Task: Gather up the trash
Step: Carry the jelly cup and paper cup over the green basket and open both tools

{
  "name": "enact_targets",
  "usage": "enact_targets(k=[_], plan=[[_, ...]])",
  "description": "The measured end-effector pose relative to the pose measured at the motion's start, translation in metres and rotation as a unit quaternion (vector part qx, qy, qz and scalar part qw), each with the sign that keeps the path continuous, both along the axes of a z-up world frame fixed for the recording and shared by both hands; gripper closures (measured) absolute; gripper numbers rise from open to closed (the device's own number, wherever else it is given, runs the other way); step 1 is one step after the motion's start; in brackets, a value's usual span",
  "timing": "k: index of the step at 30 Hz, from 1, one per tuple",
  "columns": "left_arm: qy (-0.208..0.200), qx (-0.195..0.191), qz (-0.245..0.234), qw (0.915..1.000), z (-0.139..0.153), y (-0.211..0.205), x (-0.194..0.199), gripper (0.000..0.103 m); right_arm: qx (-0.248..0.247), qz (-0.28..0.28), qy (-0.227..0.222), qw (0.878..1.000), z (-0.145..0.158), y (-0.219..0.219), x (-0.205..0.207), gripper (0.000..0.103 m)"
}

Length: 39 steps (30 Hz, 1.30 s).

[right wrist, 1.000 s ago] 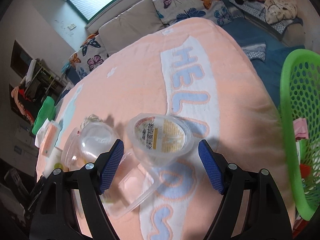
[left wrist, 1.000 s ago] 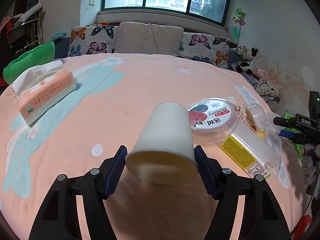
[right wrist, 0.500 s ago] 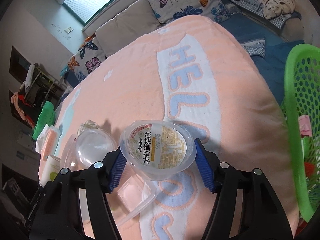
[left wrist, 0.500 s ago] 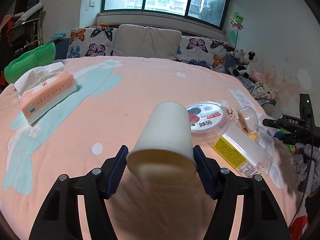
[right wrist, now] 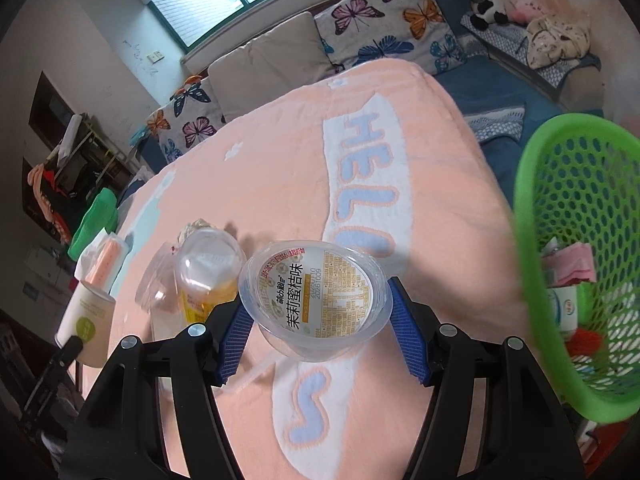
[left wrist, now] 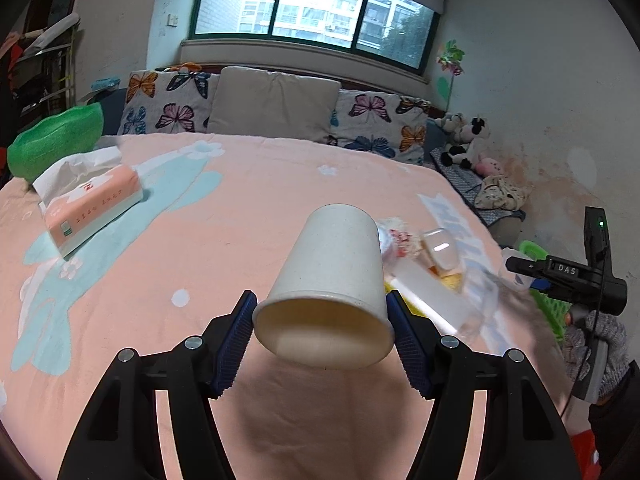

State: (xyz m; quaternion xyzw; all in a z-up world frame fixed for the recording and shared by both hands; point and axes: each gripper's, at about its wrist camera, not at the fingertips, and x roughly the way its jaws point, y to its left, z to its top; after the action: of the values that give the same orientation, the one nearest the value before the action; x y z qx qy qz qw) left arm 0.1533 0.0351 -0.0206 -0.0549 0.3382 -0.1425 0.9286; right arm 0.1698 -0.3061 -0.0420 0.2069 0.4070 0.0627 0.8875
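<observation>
gripping paper cup, left gripper; right gripper clamps jelly cup near bed's basket-side edge.

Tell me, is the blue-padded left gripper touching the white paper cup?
Touching. The left wrist view shows both blue pads of the left hand-held gripper pressed against the white paper cup's rim.

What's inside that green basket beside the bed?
Through the green basket I can see pink paper, a white carton and something red. Its near wall hides whatever lies deeper.
</observation>
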Motion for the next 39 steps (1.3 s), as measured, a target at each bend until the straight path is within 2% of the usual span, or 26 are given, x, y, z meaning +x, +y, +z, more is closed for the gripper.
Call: enact_targets(k=[8, 16, 27, 37, 39], plan=[[-0.007, -0.008, -0.039, 0.9992, 0.012, -0.035, -0.006, 0.039, -0.012, -0.011, -0.017, 1.0, 0.009, -0.017, -0.033, 0.038], [-0.006, -0.011, -0.094, 0.9955, 0.019, -0.097, -0.005, 0.039, -0.024, -0.041, -0.023, 0.999, 0.012, -0.056, -0.062, 0.038], [0.002, -0.009, -0.153, 0.9881, 0.021, -0.173, 0.0, 0.039, -0.049, -0.094, -0.01, 0.994, -0.001, -0.119, -0.089, 0.038], [0.009, 0.003, -0.2, 0.9798, 0.02, -0.233, 0.005, 0.039, -0.06, -0.12, 0.011, 0.991, -0.016, -0.154, -0.094, 0.038], [0.012, 0.005, -0.207, 0.9783, 0.021, -0.244, 0.007, 0.039, -0.059, -0.123, 0.013, 0.991, -0.018, -0.159, -0.096, 0.035]])
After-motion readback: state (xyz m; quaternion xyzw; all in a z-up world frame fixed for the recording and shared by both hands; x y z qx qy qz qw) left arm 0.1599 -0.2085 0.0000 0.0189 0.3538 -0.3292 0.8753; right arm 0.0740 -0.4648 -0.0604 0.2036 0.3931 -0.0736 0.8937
